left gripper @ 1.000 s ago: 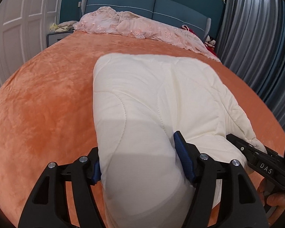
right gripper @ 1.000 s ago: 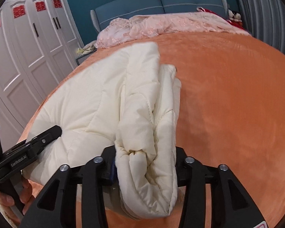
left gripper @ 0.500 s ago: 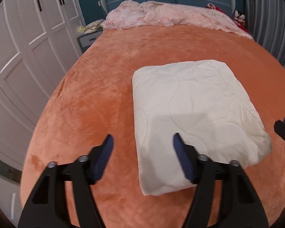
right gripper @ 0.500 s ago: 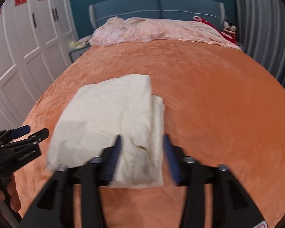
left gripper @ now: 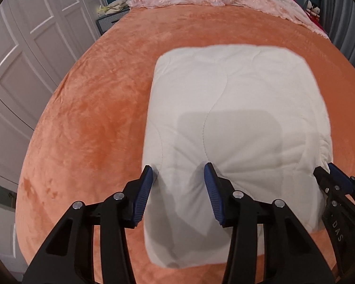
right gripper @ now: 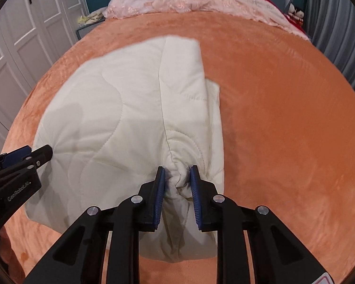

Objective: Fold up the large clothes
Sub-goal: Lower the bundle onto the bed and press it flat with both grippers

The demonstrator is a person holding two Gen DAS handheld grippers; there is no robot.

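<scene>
Folded cream quilt (left gripper: 236,108) on orange bedspread (left gripper: 94,108), near edge hidden behind both tools, left gripper (left gripper: 178,177) closing astride its corner, right gripper (right gripper: 176,177) closing, pads pinching bunched fabric

Both wrist views downward, quilt (left gripper: 236,108) shared

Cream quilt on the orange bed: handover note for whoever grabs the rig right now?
Left tool: closing around the near edge of the cream quilt; fabric between the pads, grip not yet clearly firm.
Right tool: closing, pads already bunching the quilt's near right corner.
Quilt: folded into a rough rectangle on the orange bedspread.
Left: probably another fold away from you, then smooth it.
</scene>
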